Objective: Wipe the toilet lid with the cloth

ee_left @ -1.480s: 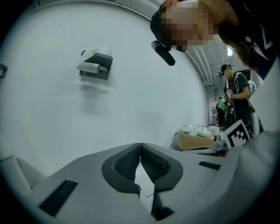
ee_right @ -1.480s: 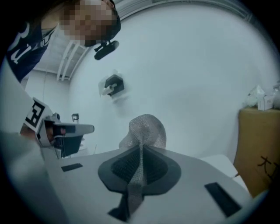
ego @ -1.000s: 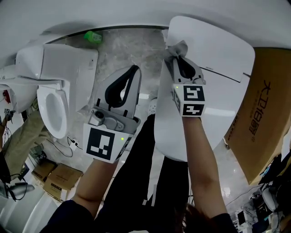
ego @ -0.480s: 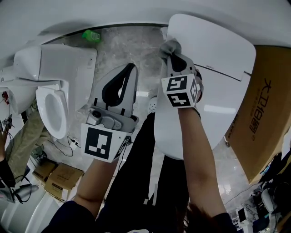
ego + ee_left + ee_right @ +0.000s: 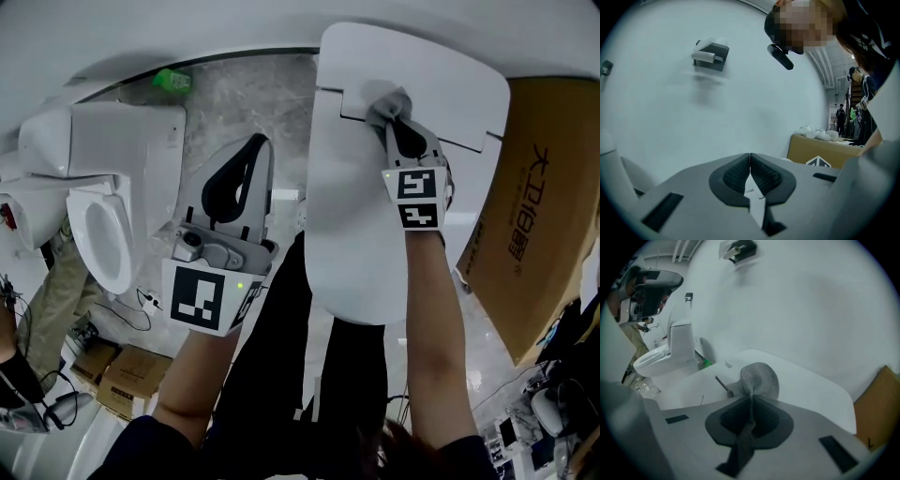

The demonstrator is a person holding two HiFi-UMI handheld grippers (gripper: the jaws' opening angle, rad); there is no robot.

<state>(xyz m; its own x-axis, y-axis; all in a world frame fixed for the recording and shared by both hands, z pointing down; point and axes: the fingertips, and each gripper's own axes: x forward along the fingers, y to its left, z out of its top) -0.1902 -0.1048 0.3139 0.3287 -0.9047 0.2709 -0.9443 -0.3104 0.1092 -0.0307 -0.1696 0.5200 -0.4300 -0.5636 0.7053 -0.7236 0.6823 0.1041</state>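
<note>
A white toilet lid fills the middle right of the head view; it shows again as toilet lid in the right gripper view. My right gripper is shut on a grey cloth, which presses on the lid near its hinge end. In the right gripper view the cloth bulges out ahead of the right gripper. My left gripper hangs left of the lid, over the floor. Its jaws are shut and hold nothing; the left gripper points at a white wall.
A second white toilet stands at the left, with a green object on the marble floor behind it. A large cardboard box leans at the right. Small cartons and cables lie at lower left. A wall fitting hangs high.
My right gripper has carried the cloth from the lid's left edge rightward onto the lid near the hinge. The left gripper stays about where it was.
</note>
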